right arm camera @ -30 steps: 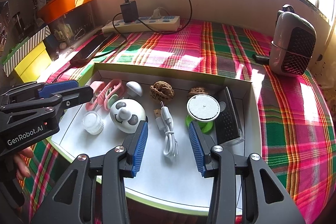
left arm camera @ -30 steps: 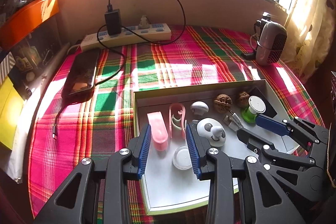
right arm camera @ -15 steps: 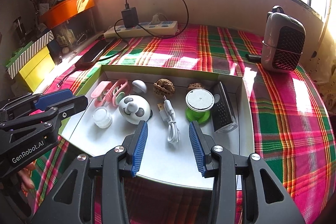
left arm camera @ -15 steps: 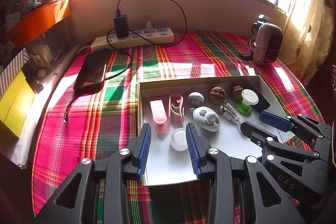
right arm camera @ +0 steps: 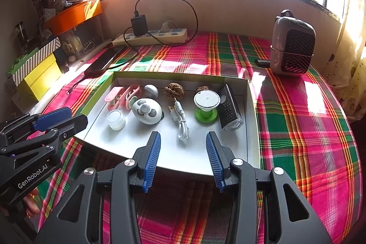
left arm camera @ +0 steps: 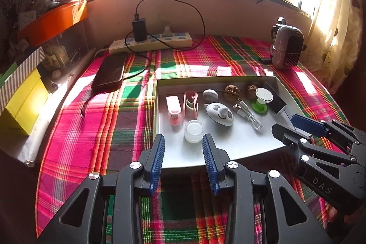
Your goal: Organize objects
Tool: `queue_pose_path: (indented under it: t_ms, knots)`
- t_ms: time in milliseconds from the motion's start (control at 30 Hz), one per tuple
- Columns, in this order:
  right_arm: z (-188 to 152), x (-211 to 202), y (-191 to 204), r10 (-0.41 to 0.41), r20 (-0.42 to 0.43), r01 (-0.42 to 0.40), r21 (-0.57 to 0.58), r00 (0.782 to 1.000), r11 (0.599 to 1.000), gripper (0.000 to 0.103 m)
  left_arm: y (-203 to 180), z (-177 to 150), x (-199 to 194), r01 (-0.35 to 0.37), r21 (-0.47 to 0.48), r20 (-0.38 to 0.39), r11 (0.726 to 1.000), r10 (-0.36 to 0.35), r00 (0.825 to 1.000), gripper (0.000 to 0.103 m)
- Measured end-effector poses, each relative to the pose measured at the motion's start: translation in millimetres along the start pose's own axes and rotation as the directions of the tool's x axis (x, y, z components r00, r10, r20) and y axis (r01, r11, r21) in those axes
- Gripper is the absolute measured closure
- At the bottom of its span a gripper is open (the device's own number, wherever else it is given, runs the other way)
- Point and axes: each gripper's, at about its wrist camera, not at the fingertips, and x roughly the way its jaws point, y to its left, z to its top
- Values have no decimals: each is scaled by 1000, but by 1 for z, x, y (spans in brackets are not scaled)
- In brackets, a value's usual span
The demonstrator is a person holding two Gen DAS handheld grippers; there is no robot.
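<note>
Both pulled back from the tray (right arm camera: 250,106), left gripper (left arm camera: 183,157) and right gripper (right arm camera: 183,157) wide, empty; objects arranged, probably finished.

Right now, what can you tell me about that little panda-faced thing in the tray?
The panda toy is a smooth, glossy white egg shape, plastic by the look, with black eye patches, a curved mouth and a raised grey nose. It lies face-up in the white tray, beside the small clear jar. No gripper touches it.
</note>
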Motion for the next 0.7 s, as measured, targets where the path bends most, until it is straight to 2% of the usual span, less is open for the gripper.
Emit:
queue_pose_path:
  t_ms: [300,700]
  knots:
    - [-16,-10,-3,-24,-16,24,15,1000,1000,60,1,-21,-6,-2,-30,-27,1000,2,1000,70]
    - [-37,-22,-4,-62,-22,63,17,998,998,60,-4,-45,-8,-11,-20,-61,1000,10,998,70]
